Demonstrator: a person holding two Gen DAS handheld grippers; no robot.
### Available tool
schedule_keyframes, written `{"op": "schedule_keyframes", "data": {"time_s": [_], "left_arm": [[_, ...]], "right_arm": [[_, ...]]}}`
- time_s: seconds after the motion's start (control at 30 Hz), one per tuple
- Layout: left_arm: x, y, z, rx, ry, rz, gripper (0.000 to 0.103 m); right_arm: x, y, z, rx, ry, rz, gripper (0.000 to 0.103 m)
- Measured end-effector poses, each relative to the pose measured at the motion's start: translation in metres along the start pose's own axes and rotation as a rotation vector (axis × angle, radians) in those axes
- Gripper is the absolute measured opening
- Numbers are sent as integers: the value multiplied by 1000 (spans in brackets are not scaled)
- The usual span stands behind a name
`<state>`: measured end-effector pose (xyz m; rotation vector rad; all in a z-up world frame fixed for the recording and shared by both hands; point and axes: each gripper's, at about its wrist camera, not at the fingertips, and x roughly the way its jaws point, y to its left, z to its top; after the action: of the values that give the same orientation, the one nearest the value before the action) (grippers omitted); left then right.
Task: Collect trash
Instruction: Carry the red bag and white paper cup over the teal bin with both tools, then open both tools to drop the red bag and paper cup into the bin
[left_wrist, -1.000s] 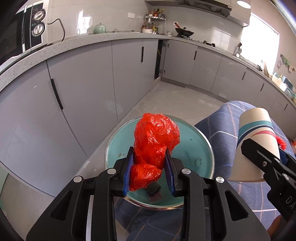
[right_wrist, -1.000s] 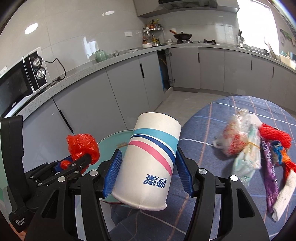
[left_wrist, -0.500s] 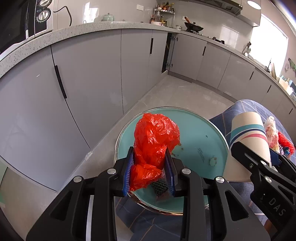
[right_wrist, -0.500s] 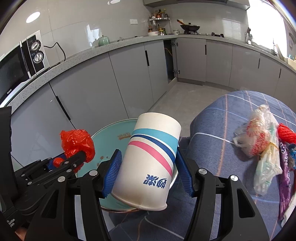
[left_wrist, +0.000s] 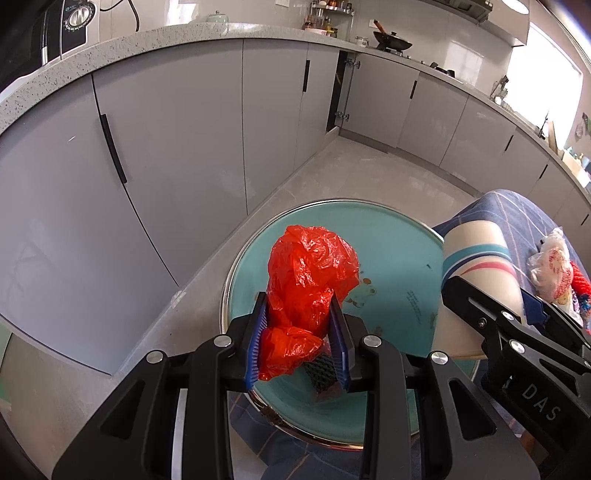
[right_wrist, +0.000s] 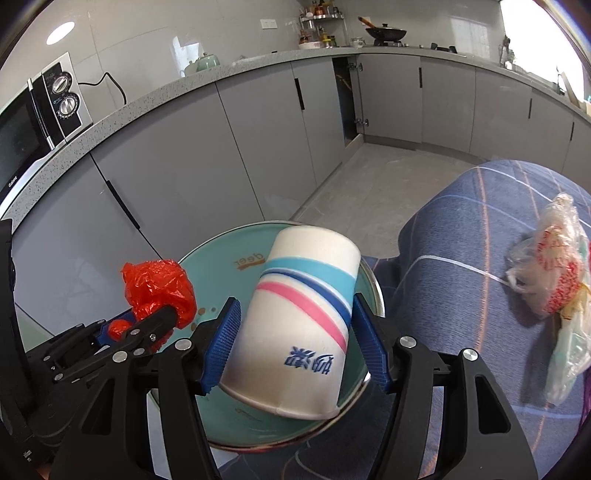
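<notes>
Between the blue pads of the left gripper (left_wrist: 299, 341) sits a crumpled red plastic bag (left_wrist: 312, 273), pinched at its lower part while the bulk of it bulges up past the fingertips. Both pads press into the plastic, so the jaws stand narrow and clamped on it. Directly beneath lies a teal basin (left_wrist: 391, 258) with a metal rim, and a small piece of dark netting (left_wrist: 321, 369) rests on its floor just under the fingers.

Over the same basin, seen from the right wrist, the right gripper (right_wrist: 295, 347) flanks a paper cup (right_wrist: 295, 325), white with light blue, dark blue and pink stripes and blue characters printed near its mouth. The cup is tilted, mouth toward the camera and base pointing away over the basin (right_wrist: 210, 258). Its jaws have just been opening: a sliver of gap shows between the left pad and the cup wall, and the right pad sits at the cup's edge, so the cup is between them but no longer firmly squeezed. The red bag (right_wrist: 159, 288) and left gripper (right_wrist: 147, 325) appear just to the left of the cup.

Beside the basin spreads a blue checked tablecloth (right_wrist: 480, 229), with a clear plastic bag with red print (right_wrist: 554, 273) on it, well apart from both tools. Beyond are grey cabinets (left_wrist: 166, 140) and a microwave (right_wrist: 33, 122) on the counter.
</notes>
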<state>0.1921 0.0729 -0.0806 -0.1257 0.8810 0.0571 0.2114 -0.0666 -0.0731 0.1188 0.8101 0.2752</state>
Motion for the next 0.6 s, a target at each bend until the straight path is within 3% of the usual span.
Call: {"op": "schedule_keyframes", "data": {"time_s": [0.1, 0.4, 0.5, 0.6], "left_arm": [[2, 0, 1, 4, 8, 3, 32], [3, -7, -3, 20, 13, 13, 34], [1, -13, -4, 35, 10, 20, 43], [-6, -18, -5, 40, -12, 45, 64]], "right_arm": [[5, -2, 0, 10, 8, 10, 70], [-23, -21, 2, 80, -64, -34, 70], [-38, -27, -2, 94, -98, -61, 70], [-50, -32, -7, 104, -113, -68, 72]]}}
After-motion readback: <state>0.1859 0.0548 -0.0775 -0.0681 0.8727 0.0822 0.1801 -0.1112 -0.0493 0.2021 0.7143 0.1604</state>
